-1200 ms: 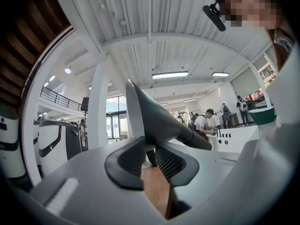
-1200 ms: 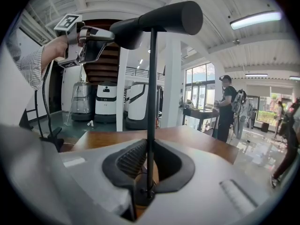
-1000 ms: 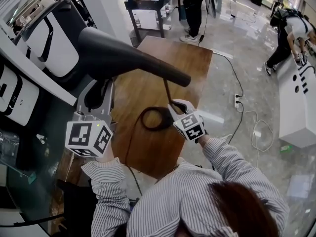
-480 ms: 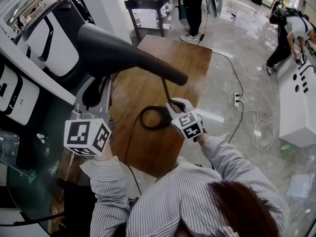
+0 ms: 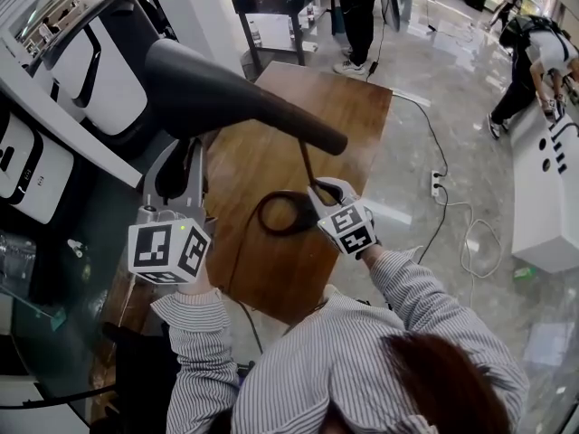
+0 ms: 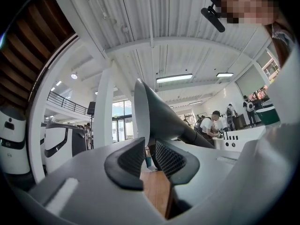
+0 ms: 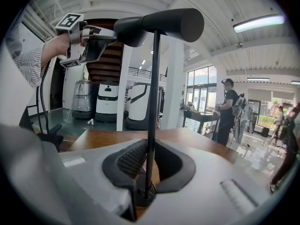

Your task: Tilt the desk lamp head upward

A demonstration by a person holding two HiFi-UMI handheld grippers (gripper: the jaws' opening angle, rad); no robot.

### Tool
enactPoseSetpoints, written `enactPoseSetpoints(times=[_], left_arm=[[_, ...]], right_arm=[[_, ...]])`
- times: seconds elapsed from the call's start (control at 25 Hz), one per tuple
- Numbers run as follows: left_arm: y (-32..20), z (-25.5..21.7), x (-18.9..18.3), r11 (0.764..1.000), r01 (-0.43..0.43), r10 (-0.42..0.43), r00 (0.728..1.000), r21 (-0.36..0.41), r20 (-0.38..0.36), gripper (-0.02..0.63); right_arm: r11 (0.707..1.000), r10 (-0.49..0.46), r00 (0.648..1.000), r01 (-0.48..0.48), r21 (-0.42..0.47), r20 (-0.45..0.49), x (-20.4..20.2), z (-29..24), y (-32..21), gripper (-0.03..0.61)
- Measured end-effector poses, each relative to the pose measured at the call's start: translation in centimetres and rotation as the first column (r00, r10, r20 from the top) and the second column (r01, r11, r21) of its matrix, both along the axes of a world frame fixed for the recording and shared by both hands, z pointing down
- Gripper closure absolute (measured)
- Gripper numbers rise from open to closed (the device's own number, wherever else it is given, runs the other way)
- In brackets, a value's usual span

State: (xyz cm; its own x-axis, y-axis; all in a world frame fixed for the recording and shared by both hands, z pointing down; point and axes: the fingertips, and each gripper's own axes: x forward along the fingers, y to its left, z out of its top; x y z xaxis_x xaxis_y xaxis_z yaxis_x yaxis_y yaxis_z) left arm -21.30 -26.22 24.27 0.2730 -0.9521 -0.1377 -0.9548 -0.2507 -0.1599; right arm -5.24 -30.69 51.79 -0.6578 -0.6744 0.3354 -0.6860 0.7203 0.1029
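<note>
Overhead, lamp head (image 5: 226, 98) masks left claw (image 6: 149, 161) jaws, right claw (image 7: 150, 165) clamps stem (image 7: 153, 102).

The black lamp head (image 5: 226, 93) stretches over the wooden counter (image 5: 317, 116), its wide end at the left and its narrow end at the right. Near the narrow end a thin stem (image 5: 306, 163) goes down to a dark ring base (image 5: 282, 215) that lies on the counter. The left hand-held gripper (image 5: 176, 172) reaches up under the wide end. The right hand-held gripper (image 5: 318, 193) is at the lower stem, just beside the base. A white power strip (image 5: 435, 184) lies on the floor.
</note>
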Motion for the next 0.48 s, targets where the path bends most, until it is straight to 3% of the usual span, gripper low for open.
enactPoseSetpoints(times=[0.2,0.32,0.48], left_arm=[[0.1,3.4,0.8,0.999,-0.017,0.015,0.999,-0.046,-0.047,0.534],[0.2,6.1,3.4,0.993,-0.099,0.095,0.993,-0.064,-0.068,0.590],[-0.1,10.2,7.0,0.974,-0.175,0.162,0.982,-0.143,-0.100,0.596]], right_arm=[[0.999,0.016,0.999,-0.018,0.045,0.034,0.9,-1.3,0.4,0.537],[0.999,0.005,0.997,-0.009,0.050,0.078,1.6,-2.8,1.0,0.537],[0.997,-0.041,0.993,0.032,0.075,0.115,2.0,-5.4,2.7,0.543]])
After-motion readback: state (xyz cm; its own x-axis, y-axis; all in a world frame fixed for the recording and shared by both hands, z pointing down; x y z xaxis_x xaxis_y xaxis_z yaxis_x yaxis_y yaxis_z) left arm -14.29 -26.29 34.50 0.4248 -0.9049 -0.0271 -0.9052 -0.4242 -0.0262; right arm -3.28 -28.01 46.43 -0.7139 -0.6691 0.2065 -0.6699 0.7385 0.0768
